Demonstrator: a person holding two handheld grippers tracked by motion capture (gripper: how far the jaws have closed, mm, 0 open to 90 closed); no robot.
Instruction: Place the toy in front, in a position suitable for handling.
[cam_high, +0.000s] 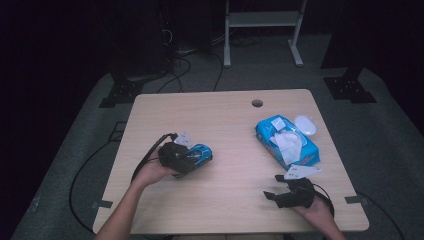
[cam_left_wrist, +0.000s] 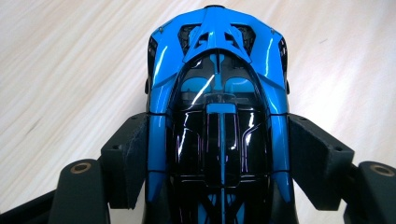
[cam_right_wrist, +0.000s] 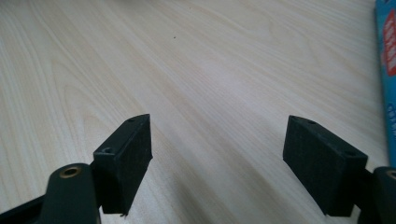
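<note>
While the blue toy car (cam_left_wrist: 217, 116) is clamped between the left gripper (cam_left_wrist: 217, 154) pads, the right gripper (cam_right_wrist: 219, 163) is held released, nothing between its fingers.

1. car (cam_left_wrist: 217, 126): glossy blue body, black roof and vents with a thin blue stripe.
2. table (cam_high: 220, 125): pale wood grain.
3. wipes pack (cam_high: 287, 141), right of the car: blue, white tissue on top.
4. lid (cam_high: 305, 124) beside the pack: white.
5. grippers' pads (cam_right_wrist: 130, 158): black.

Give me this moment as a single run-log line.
left gripper: shut on blue toy car | right gripper: open, nothing between jaws, over table | wipes pack: untouched
</note>
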